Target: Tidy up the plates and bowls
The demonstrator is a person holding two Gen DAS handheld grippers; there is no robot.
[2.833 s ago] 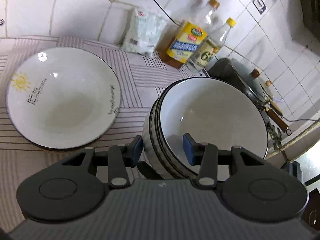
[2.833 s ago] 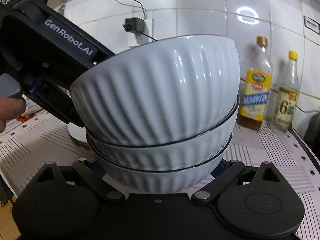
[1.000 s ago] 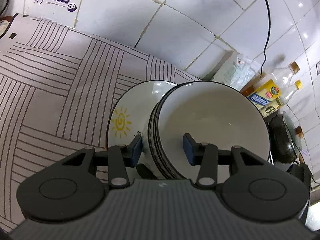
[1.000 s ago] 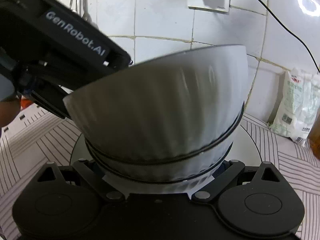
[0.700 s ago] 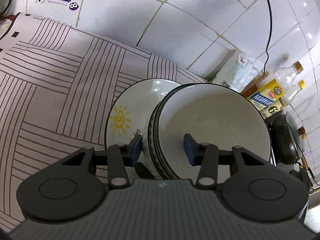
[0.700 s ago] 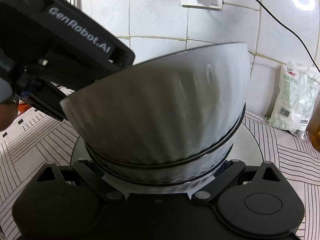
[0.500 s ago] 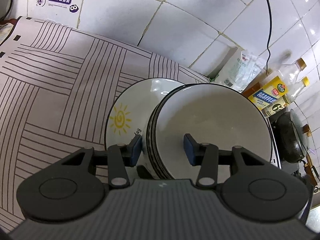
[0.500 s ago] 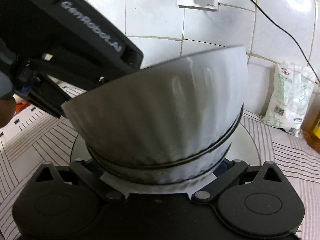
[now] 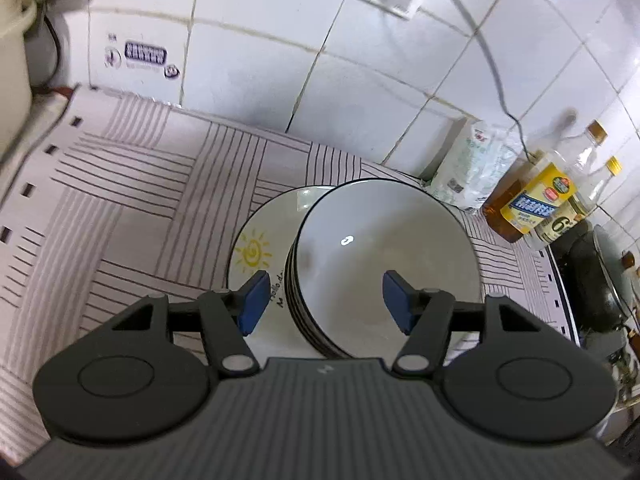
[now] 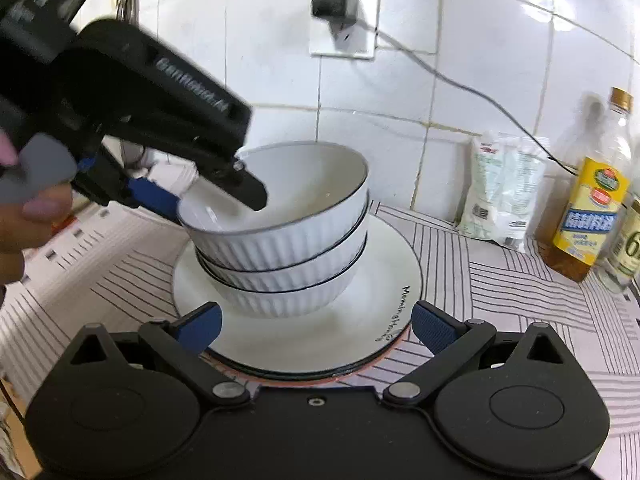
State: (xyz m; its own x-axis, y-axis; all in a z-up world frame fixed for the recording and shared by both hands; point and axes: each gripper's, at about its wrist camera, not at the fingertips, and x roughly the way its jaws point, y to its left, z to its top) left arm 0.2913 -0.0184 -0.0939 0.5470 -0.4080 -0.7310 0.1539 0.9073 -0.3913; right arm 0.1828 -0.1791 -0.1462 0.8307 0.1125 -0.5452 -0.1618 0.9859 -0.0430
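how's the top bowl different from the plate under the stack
The top bowl is deep with ribbed outer walls; the plate is flat and smooth. The bowl is plain inside; the plate carries a yellow sun and lettering. The bowl sits highest; the plate sits beneath the stack. Both are white with dark rims.

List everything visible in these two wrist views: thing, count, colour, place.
bowls: three, white ribbed with dark rims, nested on the plates
plates: a stack, count unclear, white; top one has a yellow sun
mat: one, pale with dark stripes, covers the counter
bag: one, white and green, against the wall
bottles: two, clear with yellow caps, right of the bag
pan: one, dark, far right
socket: one, white with black plug, on the tiled wall
left gripper: black, blue pads, just opening, astride the top bowl's rim
right gripper: black, open, in front of the plates
hand: on the left gripper's trigger
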